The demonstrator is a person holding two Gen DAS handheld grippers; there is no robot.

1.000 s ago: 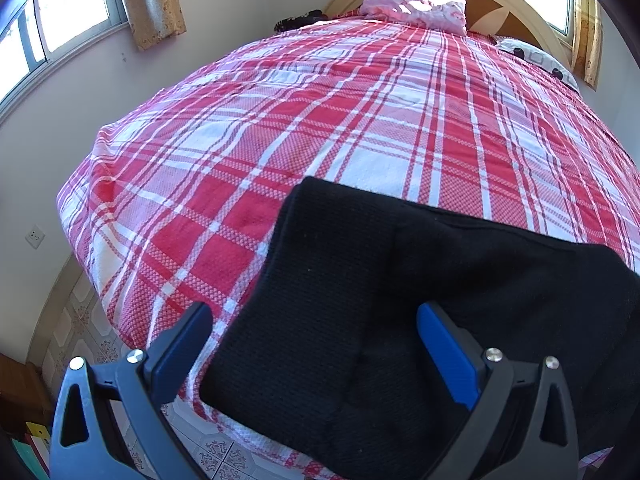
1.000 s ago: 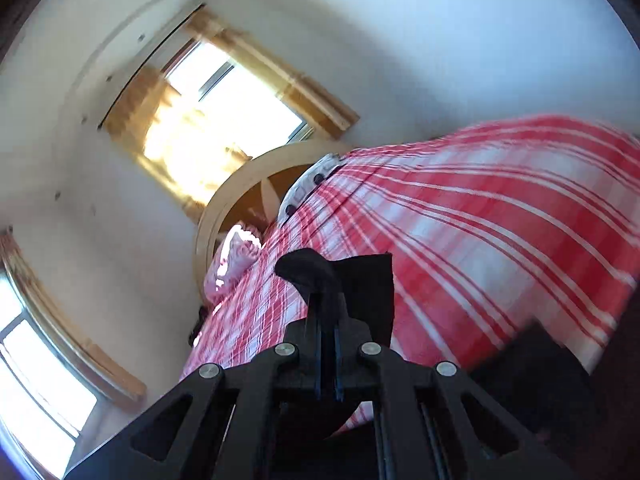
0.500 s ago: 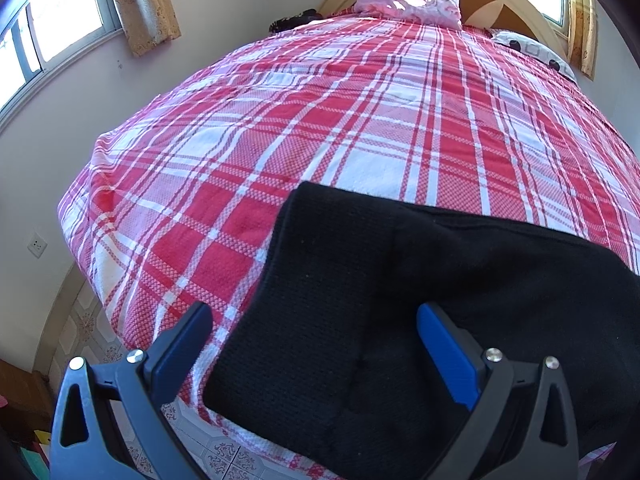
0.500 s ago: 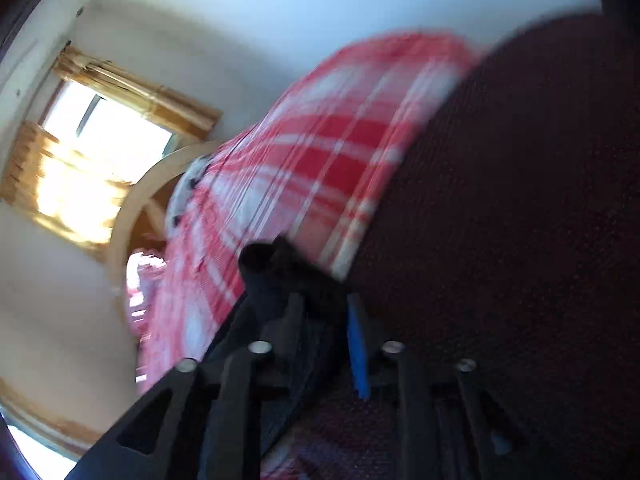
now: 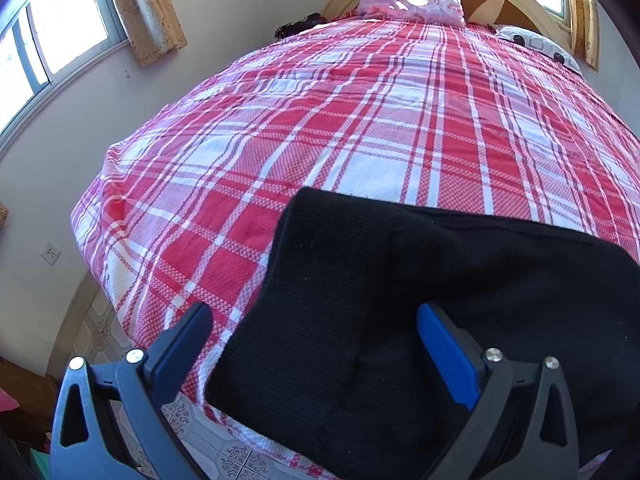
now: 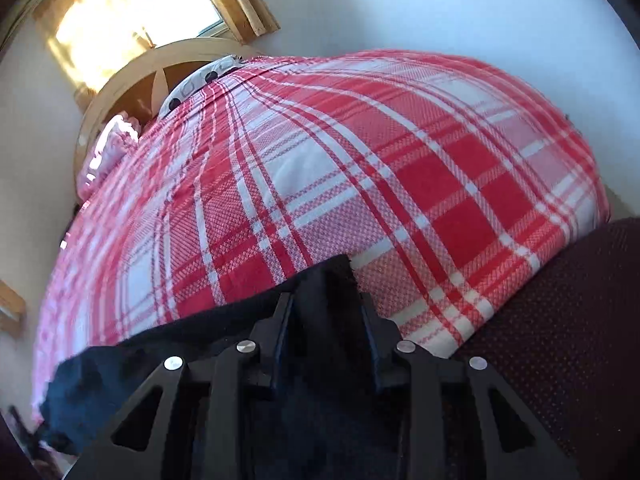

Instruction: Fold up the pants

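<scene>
Left claw (image 5: pixel 310 330) released, spread above folded black pants (image 5: pixel 400 300) on plaid bed (image 5: pixel 320 128); right claw (image 6: pixel 325 314) closing around a pants corner.

The left claw (image 5: pixel 312 344), along the bottom of its frame, has black plastic arms with triangular cut-outs, silver screw heads and blue pads on the inner faces of its fingers (image 5: pixel 444 352). The right claw (image 6: pixel 326 320), at bottom centre, is the same black build, four silver screws in a row.
</scene>
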